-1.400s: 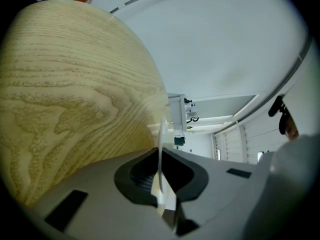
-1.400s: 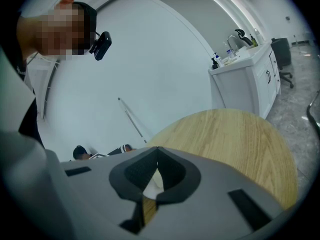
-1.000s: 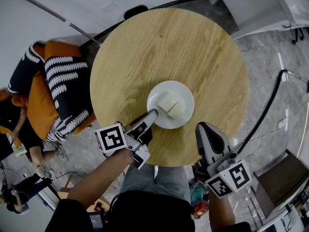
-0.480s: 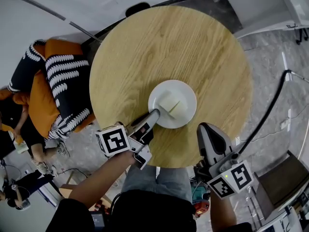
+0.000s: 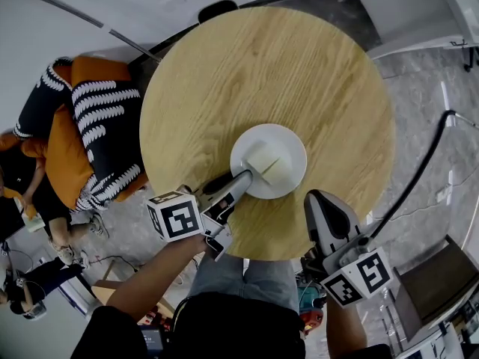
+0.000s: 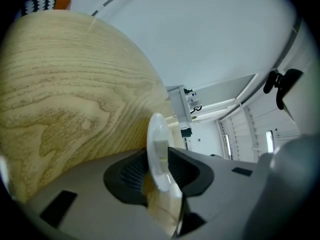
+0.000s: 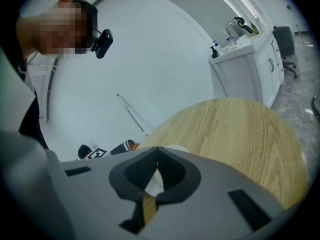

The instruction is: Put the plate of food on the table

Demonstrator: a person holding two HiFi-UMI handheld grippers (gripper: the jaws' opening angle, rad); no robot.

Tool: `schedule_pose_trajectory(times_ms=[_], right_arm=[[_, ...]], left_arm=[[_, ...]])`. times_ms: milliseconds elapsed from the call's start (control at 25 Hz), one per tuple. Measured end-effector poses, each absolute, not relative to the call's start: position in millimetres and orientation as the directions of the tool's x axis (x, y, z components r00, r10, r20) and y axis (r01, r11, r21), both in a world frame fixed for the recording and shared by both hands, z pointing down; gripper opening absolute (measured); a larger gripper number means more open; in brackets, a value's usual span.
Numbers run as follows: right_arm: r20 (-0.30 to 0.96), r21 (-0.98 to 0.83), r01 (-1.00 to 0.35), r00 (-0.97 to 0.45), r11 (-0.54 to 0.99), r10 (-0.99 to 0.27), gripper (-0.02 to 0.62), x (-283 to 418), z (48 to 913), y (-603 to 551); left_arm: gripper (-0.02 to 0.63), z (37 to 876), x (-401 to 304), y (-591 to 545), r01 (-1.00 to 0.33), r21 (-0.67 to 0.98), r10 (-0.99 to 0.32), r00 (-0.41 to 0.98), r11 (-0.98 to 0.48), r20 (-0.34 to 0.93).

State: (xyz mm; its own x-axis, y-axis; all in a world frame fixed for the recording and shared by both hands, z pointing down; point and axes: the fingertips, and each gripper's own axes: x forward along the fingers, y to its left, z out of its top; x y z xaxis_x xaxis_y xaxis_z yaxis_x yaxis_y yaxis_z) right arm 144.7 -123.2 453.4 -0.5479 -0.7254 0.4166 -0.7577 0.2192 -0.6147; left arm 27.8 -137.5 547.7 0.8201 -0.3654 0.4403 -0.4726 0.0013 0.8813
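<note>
A white plate (image 5: 289,143) with pale food pieces (image 5: 265,163) rests flat on the round wooden table (image 5: 262,73), near its front edge. My left gripper (image 5: 243,178) reaches to the plate's near-left rim. In the left gripper view the rim of the plate (image 6: 157,149) stands between the jaws, which are opening, and slim gaps show on both sides. My right gripper (image 5: 318,200) hovers at the table's front edge, right of the plate and apart from it. Its jaws meet at the tips in the right gripper view, with nothing between them.
An orange chair with a black-and-white striped cushion (image 5: 97,126) stands against the table's left side. A black cable (image 5: 419,163) curves over the grey floor at the right. White cabinets (image 5: 404,6) stand at the back right. People sit at the far left (image 5: 22,193).
The plate lies in the same spot on the table. Both grippers keep nearly the same places; the left one's marker cube has tilted a little.
</note>
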Motion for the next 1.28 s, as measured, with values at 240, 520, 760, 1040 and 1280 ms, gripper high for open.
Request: schedule_pose_trajectory(times_ms=[240,520,760,1040,1280], right_arm=[[0.435,-0.593,-0.769,-0.555,0.238,-0.709,0.008,138,457,-123],[0.483,-0.538,-0.797,-0.558,0.274,-0.675,0.008,127,463,-119],[0.473,-0.552,-0.786,-0.57,0.277,-0.672,0.008,124,460,-117],[0.469,-0.548,-0.784,-0.576,0.292,-0.669,0.008,121,459,-113],[0.466,-0.551,-0.78,-0.581,0.295,-0.667,0.008,122,457,-107]], left_arm=[[0.21,543,33,-140,-0.475,0.879,-0.352,0.832,-0.05,0.43],[0.3,535,35,-143,-0.481,0.866,-0.333,0.846,-0.139,0.417],[0.314,536,30,-144,-0.522,0.832,-0.336,0.83,-0.186,0.446],[0.314,536,26,-143,-0.57,0.739,-0.29,0.821,-0.36,0.492],[0.314,535,24,-143,-0.611,0.578,-0.291,0.781,-0.54,0.553]])
